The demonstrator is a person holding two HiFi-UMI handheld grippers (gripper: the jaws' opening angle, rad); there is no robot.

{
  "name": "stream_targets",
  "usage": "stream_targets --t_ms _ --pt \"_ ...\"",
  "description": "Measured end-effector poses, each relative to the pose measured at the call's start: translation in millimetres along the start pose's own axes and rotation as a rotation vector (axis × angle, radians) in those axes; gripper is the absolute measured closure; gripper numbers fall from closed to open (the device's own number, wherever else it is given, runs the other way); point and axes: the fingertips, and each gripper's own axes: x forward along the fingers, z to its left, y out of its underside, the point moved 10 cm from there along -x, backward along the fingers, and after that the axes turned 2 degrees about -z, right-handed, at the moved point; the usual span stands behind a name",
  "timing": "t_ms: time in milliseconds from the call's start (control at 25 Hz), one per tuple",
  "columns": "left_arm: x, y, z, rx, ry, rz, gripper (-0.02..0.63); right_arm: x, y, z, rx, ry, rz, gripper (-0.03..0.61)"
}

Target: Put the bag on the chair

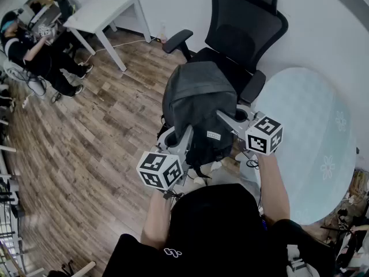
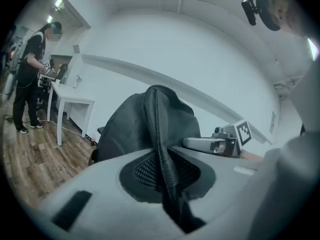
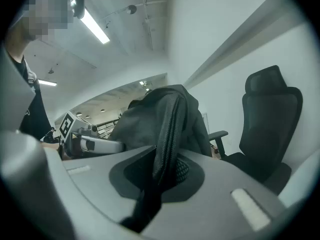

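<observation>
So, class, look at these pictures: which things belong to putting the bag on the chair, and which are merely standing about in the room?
Part of the job:
- bag, held by its straps
- black office chair
- left gripper and right gripper, each shut on a strap

Standing about:
- white table
- round pale table
- person at far left
</observation>
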Motion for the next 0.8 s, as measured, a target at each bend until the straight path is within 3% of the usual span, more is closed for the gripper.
stream_targets --t_ms 400,800 --pt "-3.9 5.8 -7.3 -0.001 -0.009 -0.015 0.581 -6.3 3.3 4.1 -0.012 -0.018 0.000 0.543" --pt "5.5 2.4 -0.5 0.043 -0.008 0.004 0.580 2.6 11.3 -7.4 0.037 0.025 -0.033 0.538"
